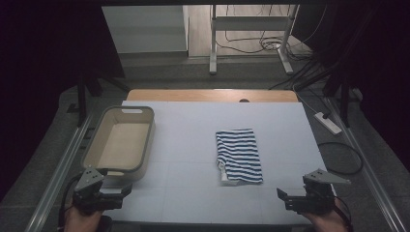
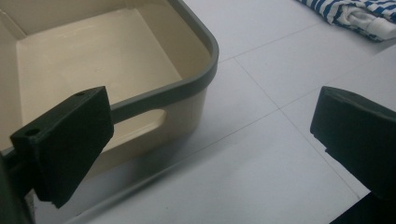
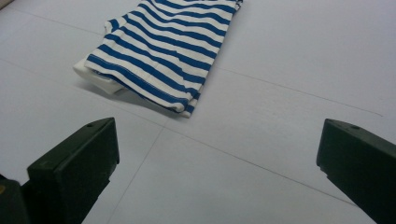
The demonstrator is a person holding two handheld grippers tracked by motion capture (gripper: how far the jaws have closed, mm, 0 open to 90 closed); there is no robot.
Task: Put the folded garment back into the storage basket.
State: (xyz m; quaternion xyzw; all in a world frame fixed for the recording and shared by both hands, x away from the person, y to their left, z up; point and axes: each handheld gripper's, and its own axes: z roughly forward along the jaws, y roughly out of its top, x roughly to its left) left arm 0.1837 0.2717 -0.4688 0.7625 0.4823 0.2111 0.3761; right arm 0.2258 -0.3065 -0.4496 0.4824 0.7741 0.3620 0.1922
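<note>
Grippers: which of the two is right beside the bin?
The left gripper: its open jaws sit at the beige bin's near corner. The right gripper, also open, is across the table, nearer the striped cloth.

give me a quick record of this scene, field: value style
surface: white table
garment: folded blue-and-white striped cloth, lying flat near the middle of the table
bin: beige bin with grey rim, at the left, nothing in it
left gripper: open, holding nothing, beside the bin's near corner
right gripper: open, holding nothing, near edge, apart from the cloth
cloth in bin: no
</note>
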